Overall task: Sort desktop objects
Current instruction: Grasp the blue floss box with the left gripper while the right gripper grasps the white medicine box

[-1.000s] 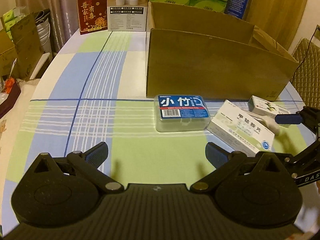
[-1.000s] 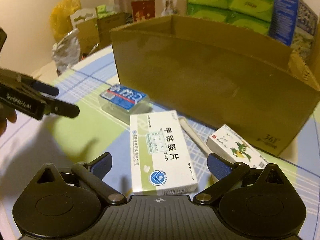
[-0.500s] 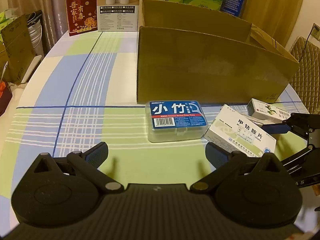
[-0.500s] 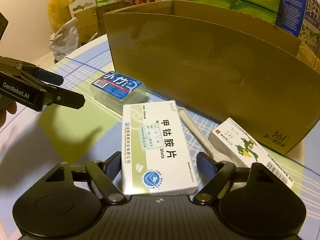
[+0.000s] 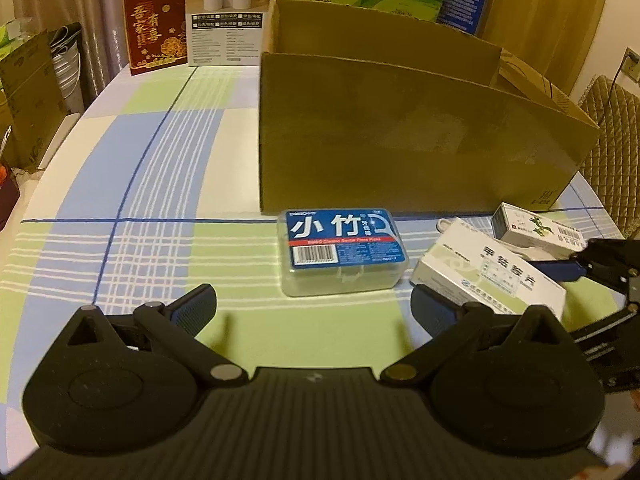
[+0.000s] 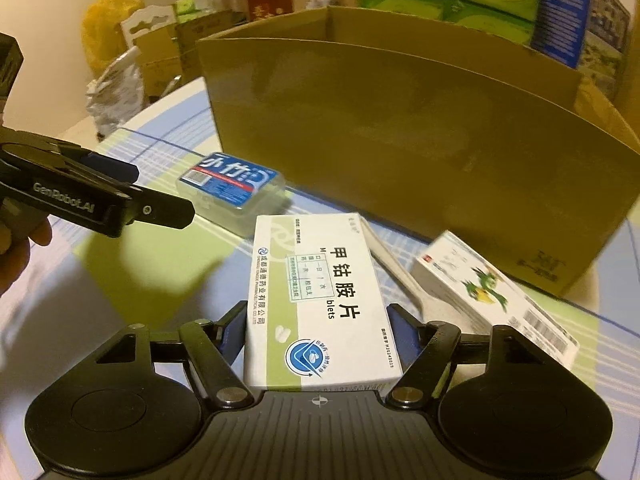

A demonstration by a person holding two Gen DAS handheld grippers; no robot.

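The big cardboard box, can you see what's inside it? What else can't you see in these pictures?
- Inside of the cardboard box: both wrist views see only its tall front wall; contents unknown.
- White stick-shaped thing: the large white medicine box and the dragon-print box cover parts of it; I cannot tell what it is.
- Small print on the floss pick case: too small to read.
- Right gripper: closing around the medicine box; pad contact unclear.

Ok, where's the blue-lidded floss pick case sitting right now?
In the left wrist view the floss pick case lies flat on the tablecloth, just in front of the cardboard box, ahead of the open left gripper and left of the white medicine box.
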